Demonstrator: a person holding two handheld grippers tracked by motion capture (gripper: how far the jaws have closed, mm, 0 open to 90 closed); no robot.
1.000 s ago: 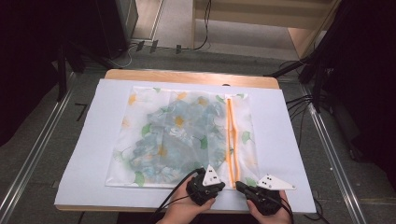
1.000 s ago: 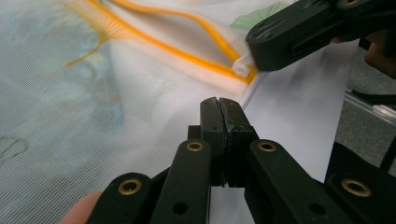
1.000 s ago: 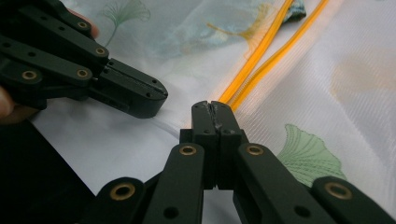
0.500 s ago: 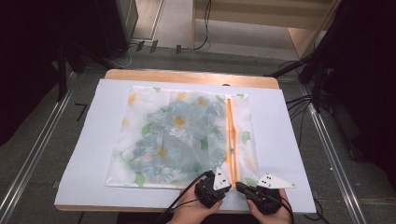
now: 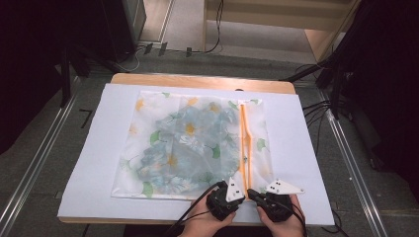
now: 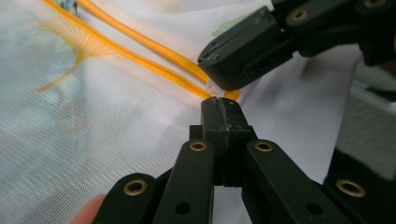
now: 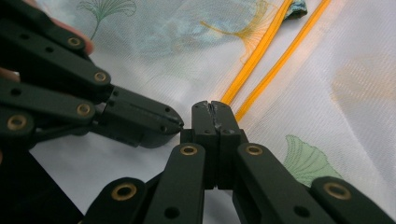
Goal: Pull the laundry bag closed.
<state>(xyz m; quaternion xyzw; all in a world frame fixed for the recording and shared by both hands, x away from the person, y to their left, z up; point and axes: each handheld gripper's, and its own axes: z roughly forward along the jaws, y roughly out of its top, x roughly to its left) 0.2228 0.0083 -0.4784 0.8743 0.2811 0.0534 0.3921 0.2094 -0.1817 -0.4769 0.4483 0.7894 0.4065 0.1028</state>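
A see-through mesh bag (image 5: 188, 143) printed with flowers and leaves lies flat on a white sheet (image 5: 309, 163). Folded blue-green cloth shows inside it. An orange zipper (image 5: 245, 143) runs along its right side, partly parted into two strips (image 7: 261, 56). My left gripper (image 5: 238, 195) and right gripper (image 5: 253, 193) meet tip to tip at the zipper's near end. In the left gripper view my shut jaws (image 6: 218, 103) touch the orange zipper end (image 6: 231, 94), with the right gripper's tip (image 6: 233, 56) just above. The right gripper (image 7: 210, 107) is shut beside the strips; whether either pinches fabric is hidden.
The sheet covers a wooden table (image 5: 197, 80) whose far edge shows. Metal rails (image 5: 346, 148) run along both sides, and cables (image 5: 316, 106) lie on the floor at the right. Dark equipment stands at the back left.
My left gripper has edged a little to the right, closer to the right gripper at the zipper's near end. The bag and the right gripper have stayed put.
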